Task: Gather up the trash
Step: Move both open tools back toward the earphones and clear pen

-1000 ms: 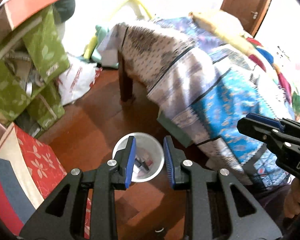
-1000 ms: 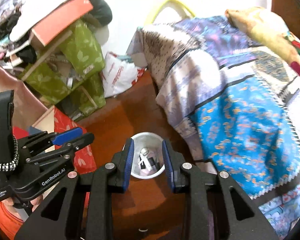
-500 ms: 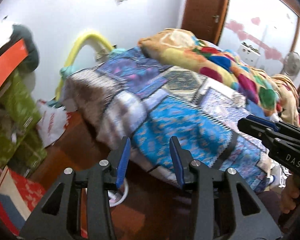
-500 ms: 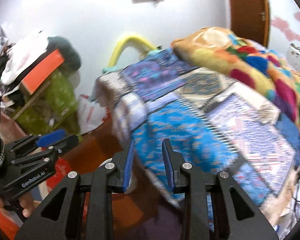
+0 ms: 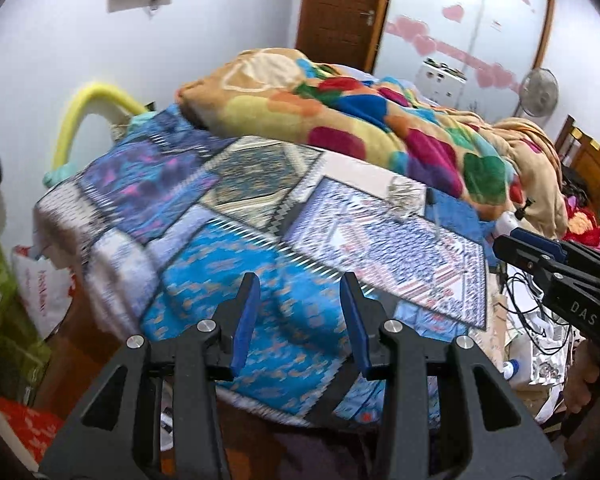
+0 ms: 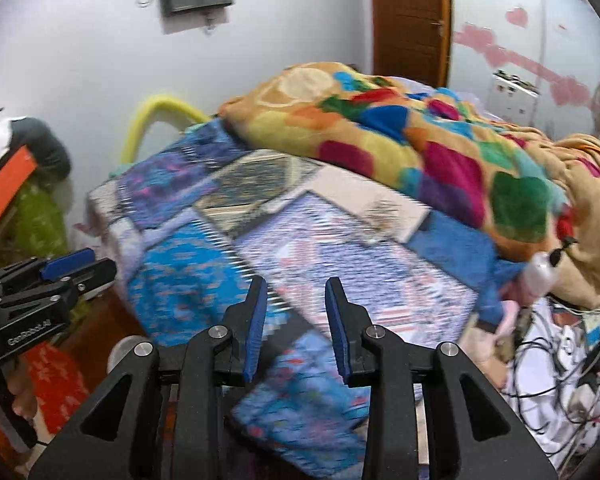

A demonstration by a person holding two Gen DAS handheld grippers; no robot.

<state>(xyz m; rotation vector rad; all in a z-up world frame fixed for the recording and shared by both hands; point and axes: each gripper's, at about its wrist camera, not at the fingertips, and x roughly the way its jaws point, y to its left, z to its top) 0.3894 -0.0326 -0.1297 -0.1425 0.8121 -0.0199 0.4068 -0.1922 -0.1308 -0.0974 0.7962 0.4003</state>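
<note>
Left claw: the left gripper (image 5: pixel 298 322) has its blue pads apart with nothing between them, only the blue bedspread (image 5: pixel 260 312) behind the gap; the jaws have just been opening.
Right claw: the right gripper (image 6: pixel 296 326) is also parted and empty, jaws just widened a touch, aimed over the same bedspread (image 6: pixel 188 280).
Trash in sight: a small crumpled clear wrapper (image 5: pixel 406 196) lies on the pale patch of the spread, at about 1 o'clock from the left claw; in the right wrist view the same wrapper (image 6: pixel 378 212) sits at about 1 o'clock too. It is blurred, so what it is made of I can only guess.
Bin: the white tub (image 6: pixel 122 350) peeks out low on the floor at 9 o'clock of the right claw, mostly hidden.
Step in hand: looks like a sweep across the bed hunting the next piece.
How to do it well: slow the swing so the view sharpens, pick one claw for the wrapper, come down from above and pinch only the crinkle, not the cloth under it.
Watch out: the heap of cables (image 6: pixel 560 360) at 3 o'clock and the colourful blanket (image 5: pixel 360 120) behind are easy to snag.
</note>
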